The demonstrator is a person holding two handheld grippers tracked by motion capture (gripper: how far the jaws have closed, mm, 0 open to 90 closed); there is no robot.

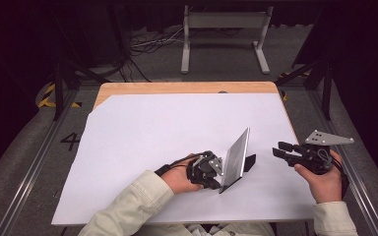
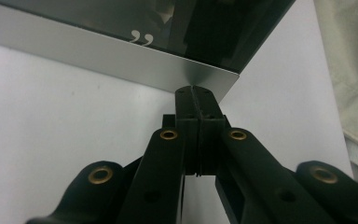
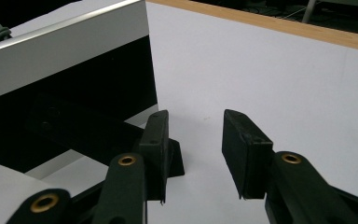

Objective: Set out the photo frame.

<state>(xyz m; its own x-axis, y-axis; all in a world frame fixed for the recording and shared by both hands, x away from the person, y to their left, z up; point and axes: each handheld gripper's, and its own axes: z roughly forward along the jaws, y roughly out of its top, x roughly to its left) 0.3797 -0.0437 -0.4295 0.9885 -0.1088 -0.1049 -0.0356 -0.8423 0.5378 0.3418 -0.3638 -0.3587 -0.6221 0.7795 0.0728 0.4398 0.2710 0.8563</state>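
Picture frame (image 1: 236,156) upright, left hand-held gripper (image 1: 215,172) pinching its corner

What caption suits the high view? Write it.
Left gripper shut against a standing picture frame on white table cover; right gripper open nearby.
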